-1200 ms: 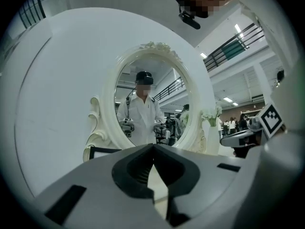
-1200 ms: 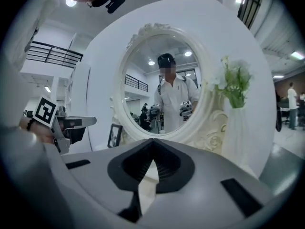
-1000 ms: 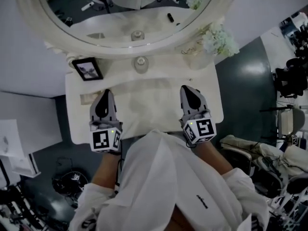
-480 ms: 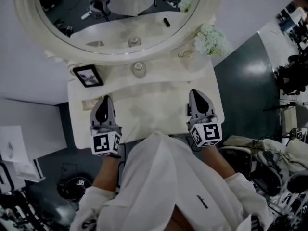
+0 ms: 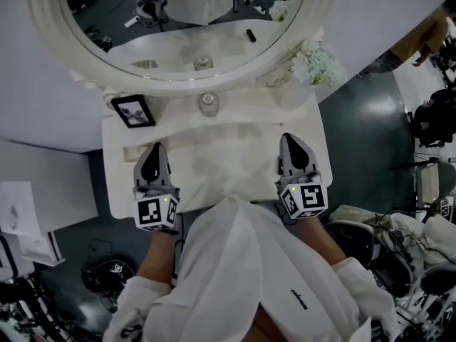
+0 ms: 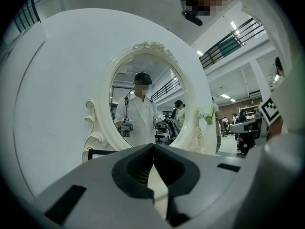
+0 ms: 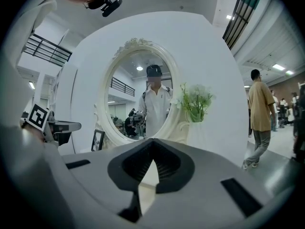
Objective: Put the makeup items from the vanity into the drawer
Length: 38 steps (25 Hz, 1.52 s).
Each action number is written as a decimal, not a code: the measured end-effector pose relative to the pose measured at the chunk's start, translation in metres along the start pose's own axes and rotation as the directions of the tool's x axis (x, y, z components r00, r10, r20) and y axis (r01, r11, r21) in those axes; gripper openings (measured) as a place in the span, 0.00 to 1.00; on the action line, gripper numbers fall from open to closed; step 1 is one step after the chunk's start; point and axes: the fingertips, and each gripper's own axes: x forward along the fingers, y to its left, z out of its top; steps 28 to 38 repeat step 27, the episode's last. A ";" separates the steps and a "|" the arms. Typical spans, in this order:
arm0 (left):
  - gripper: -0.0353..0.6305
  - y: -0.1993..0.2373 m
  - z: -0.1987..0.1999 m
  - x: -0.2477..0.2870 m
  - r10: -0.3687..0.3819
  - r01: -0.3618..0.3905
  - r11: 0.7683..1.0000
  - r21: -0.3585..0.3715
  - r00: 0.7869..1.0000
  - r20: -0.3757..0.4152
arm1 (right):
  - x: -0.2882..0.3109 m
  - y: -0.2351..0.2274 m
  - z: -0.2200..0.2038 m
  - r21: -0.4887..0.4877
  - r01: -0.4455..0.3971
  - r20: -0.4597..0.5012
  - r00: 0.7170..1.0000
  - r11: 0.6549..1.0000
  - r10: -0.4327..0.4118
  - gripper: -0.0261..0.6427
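- Left gripper (image 5: 155,148): jaws clenched tip to tip with nothing between them, as its own view shows plainly. It hangs over the near left part of the vanity (image 5: 221,155) top, tips pointing toward the mirror (image 5: 185,27).
- Right gripper (image 5: 291,140): jaws likewise pressed together and empty in its own view. It hangs over the near right part of the top, roughly level with the left one, the two well apart.
- Glass jar (image 5: 208,104): upright at the foot of the mirror, ahead of both pairs of jaws and between their lines, somewhat nearer the left one. Neither pair of tips touches it.
- Dark stick (image 5: 251,35): a small dark item visible only as a reflection in the mirror, ahead of the right jaws. Possibly a makeup piece; too small to tell, and I cannot make out the real one on the top.
- Picture frame (image 5: 132,110): ahead of the left jaws and a little to their left, near the mirror's base, apart from the tips.
- Flowers (image 5: 313,63): ahead of the right jaws and to their right, at the far right corner, beside the mirror's rim.
- Person in a white coat (image 5: 242,276) holds both grippers; the coat's reflection fills the mirror straight ahead of each pair of jaws.
- Bystander (image 7: 259,111) in a tan shirt stands on the floor far to the right of the right jaws.
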 end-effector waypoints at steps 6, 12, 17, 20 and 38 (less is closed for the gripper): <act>0.09 -0.001 0.002 0.001 -0.003 0.003 1.000 0.000 1.000 0.004 | 0.001 0.001 -0.001 0.005 -0.005 -0.007 1.000 1.000 0.005 0.06; 0.09 -0.001 0.000 0.000 -0.001 0.001 1.000 -0.006 1.000 -0.002 | 0.002 0.006 -0.003 0.002 -0.019 -0.014 1.000 1.000 0.019 0.06; 0.09 -0.003 -0.002 -0.002 -0.003 0.003 1.000 -0.010 1.000 -0.002 | 0.001 0.007 -0.005 0.000 -0.024 -0.017 1.000 1.000 0.024 0.06; 0.09 -0.004 -0.002 -0.001 -0.003 0.003 1.000 -0.011 1.000 -0.002 | 0.000 0.007 -0.006 0.003 -0.026 -0.020 0.999 1.000 0.026 0.06; 0.09 -0.008 -0.004 0.000 -0.004 0.004 1.000 -0.013 1.000 -0.001 | 0.000 0.004 -0.008 0.002 -0.027 -0.021 0.999 1.000 0.027 0.06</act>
